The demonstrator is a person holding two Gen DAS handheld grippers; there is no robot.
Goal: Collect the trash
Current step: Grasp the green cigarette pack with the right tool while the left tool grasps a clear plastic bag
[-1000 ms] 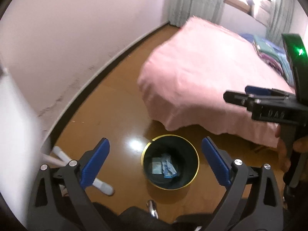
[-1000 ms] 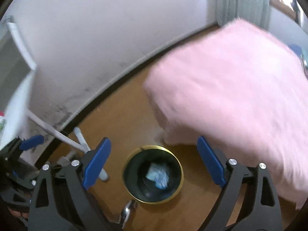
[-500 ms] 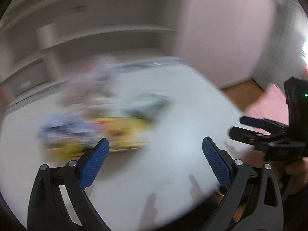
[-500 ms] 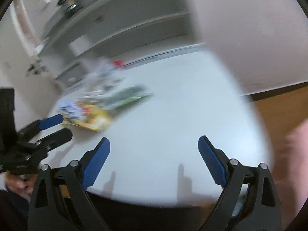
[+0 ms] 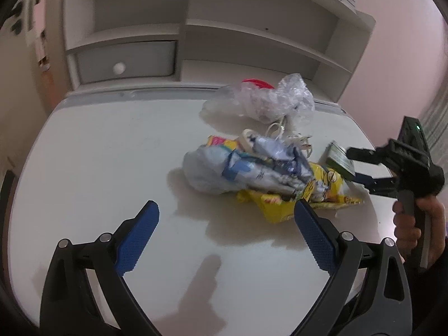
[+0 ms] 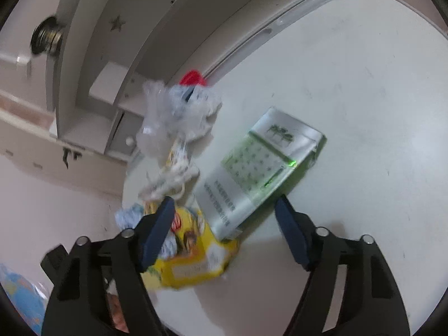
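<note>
Closing half-open jaws, the right gripper (image 6: 224,224) has the green pack (image 6: 260,168) at 12 o'clock, untouched; the left gripper (image 5: 225,238) hangs open, farther off.

wrist views downward, sharing trash pile (image 5: 266,168)

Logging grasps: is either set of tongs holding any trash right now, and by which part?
Nothing is held. The left tongs hang open; the right tongs, closing, straddle the flat green-and-silver packet's near end without pressing it.

Desk: a white tabletop (image 5: 84,154) with rounded corners.
Shelving: a white hutch (image 5: 224,42) with a small drawer (image 5: 126,61) stood behind it.
Walls: pale pink wall (image 5: 406,42).
</note>
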